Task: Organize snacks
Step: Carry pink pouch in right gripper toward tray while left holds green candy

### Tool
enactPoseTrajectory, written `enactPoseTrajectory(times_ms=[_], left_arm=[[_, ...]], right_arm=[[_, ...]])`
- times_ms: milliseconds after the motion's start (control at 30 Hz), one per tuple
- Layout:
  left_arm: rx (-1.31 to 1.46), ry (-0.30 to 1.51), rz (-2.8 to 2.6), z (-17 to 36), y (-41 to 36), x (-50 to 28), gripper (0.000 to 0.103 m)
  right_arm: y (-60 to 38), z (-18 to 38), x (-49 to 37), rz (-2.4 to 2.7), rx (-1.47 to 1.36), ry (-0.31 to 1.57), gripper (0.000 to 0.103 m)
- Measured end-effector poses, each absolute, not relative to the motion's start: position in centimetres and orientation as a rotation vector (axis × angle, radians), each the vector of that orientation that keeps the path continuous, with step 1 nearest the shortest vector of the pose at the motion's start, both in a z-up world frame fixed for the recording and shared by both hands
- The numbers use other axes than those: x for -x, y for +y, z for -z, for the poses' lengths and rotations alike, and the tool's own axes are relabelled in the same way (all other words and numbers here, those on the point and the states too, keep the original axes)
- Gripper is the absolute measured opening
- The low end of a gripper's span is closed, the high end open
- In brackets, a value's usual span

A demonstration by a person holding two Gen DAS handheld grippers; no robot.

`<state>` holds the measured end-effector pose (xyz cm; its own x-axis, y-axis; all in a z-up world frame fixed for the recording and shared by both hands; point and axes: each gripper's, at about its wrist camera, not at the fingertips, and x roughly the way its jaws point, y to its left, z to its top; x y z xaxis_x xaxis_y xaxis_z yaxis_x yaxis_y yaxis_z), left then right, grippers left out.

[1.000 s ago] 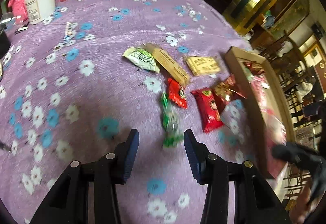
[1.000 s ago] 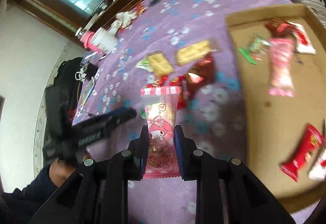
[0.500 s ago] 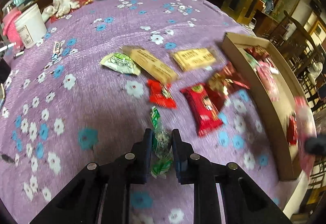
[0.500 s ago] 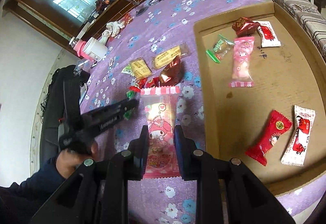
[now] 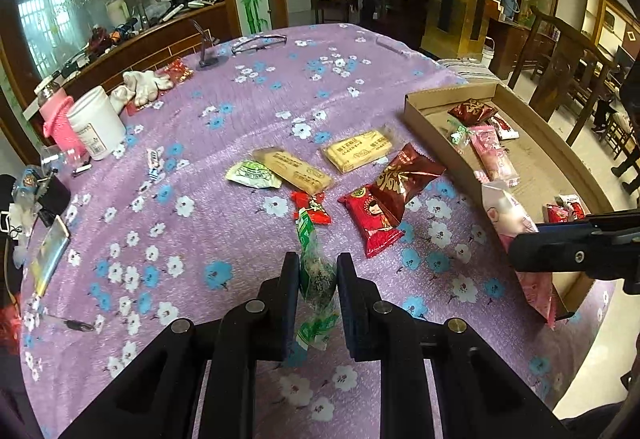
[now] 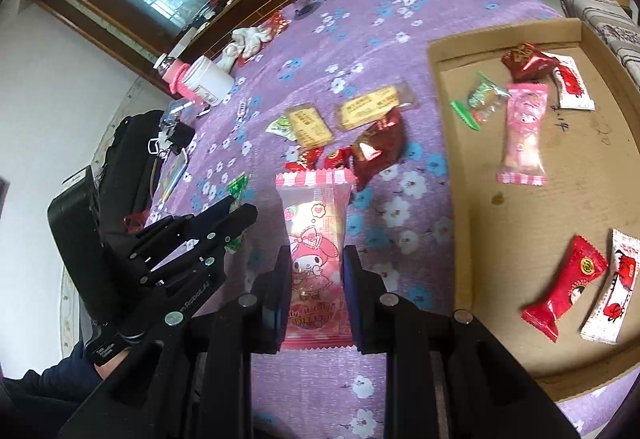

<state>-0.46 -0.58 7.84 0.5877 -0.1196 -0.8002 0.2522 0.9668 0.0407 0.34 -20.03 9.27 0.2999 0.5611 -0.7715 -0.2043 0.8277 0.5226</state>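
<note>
The green-wrapped candy (image 5: pixel 316 279) is hanging clear of the purple flowered tablecloth (image 5: pixel 224 231), its long axis running almost straight along the fingers of the left gripper (image 5: pixel 318 295), whose jaws are pinching it at the middle. The cardboard tray (image 5: pixel 568 159) it is probably bound for is lying off to that gripper's right, past the loose red packets. The pink cartoon-print packet (image 6: pixel 316 251) is sitting upright in the clamped right gripper (image 6: pixel 316 287), long axis also along the fingers. In the right wrist view the tray's near wall (image 6: pixel 460 199) is standing just to the right, so the right hand is nearer and likely unloading first.
</note>
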Motion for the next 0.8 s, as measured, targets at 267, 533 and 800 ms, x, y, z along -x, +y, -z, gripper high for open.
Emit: enactPoseTrajectory(times_ms=[267,533,800], left_arm=[[-0.187,0.886,0.194,-9.3,-0.8,1.6,0.018],[-0.209,0.862,0.192,-10.3,-2.0,2.3,0.018],[-0.217,0.858,0.22,-10.9,-3.8,2.5,0.018]], right_arm=[[-20.1,-9.9,0.2,-0.545,-0.366,1.142,0.023],[-21.1,-10.4,0.5,-0.559,-0.379,1.123,0.023],[-23.2,-10.4,0.9,-0.533,-0.413,1.115,0.023]])
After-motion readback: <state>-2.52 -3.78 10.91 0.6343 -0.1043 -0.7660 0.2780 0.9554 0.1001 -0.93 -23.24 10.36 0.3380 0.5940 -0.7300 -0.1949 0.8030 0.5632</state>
